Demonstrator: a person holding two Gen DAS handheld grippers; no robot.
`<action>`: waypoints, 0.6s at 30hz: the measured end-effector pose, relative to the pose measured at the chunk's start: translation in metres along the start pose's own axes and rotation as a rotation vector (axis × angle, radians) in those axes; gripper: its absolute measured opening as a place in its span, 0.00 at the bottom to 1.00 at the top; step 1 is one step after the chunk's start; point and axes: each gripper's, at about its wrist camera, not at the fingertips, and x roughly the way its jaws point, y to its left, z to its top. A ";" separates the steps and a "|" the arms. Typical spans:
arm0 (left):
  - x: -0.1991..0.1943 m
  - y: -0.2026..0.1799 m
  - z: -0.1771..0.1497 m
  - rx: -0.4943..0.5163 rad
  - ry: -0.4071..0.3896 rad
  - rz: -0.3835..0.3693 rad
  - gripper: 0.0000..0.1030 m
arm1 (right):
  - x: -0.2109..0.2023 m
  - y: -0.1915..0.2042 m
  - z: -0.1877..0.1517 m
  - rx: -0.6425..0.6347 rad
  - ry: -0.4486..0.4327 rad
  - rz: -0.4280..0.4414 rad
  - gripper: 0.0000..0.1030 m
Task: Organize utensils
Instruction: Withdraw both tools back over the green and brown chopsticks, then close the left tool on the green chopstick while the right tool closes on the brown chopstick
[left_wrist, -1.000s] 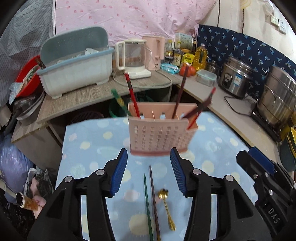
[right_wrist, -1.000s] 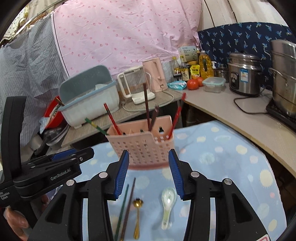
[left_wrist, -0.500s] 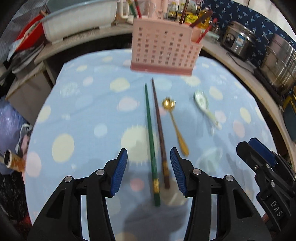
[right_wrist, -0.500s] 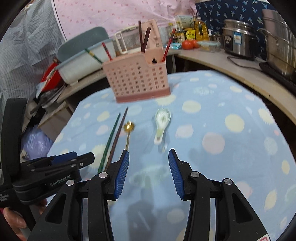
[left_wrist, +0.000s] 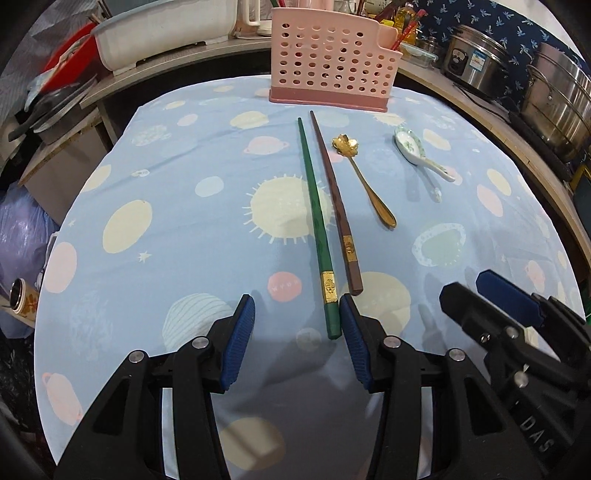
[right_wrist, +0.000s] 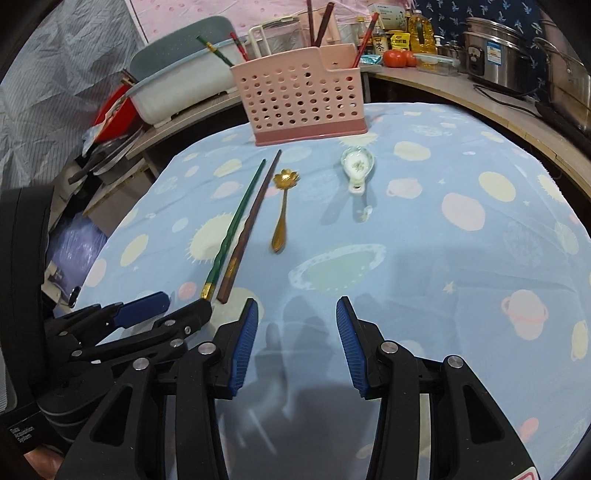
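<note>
Left gripper (left_wrist: 297, 314): fingers spread wide, nothing between the pads; it hangs low over the near side of the table, and the thick end of the green chopstick lies just inside its right pad.
Green chopstick (left_wrist: 314, 218): flat on the blue tablecloth (left_wrist: 177, 206), long axis running from near edge to far edge, thin tip pointing at the pink holder, gold-banded thick end toward the grippers.
Brown chopstick (left_wrist: 334, 199): just right of the green one, nearly parallel and close beside it, tip also toward the holder; its butt end stops a little short of the green one's.
Gold spoon (left_wrist: 364, 181): right of the chopsticks, flower-shaped bowl at the far end, handle pointing back and slightly right.
Ceramic spoon (left_wrist: 417, 151): farthest right of the row, well apart from the gold spoon, bowl facing up at the far end, handle angled to the near right.
Pink holder (left_wrist: 332, 66): upright at the far edge of the cloth, beyond all four pieces; several chopsticks stand tilted in it.
Right gripper (right_wrist: 295, 328): fingers spread, holding nothing, above bare cloth on the near side, right of the left gripper.
</note>
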 end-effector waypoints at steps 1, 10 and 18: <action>0.000 0.001 0.000 -0.001 -0.003 -0.001 0.42 | 0.001 0.001 0.000 -0.002 0.003 0.001 0.42; 0.004 -0.001 0.002 0.000 -0.014 0.018 0.42 | 0.003 -0.001 -0.002 0.010 0.011 -0.009 0.42; 0.005 0.000 0.005 -0.007 -0.022 0.027 0.37 | 0.008 0.000 -0.004 0.005 0.025 -0.012 0.42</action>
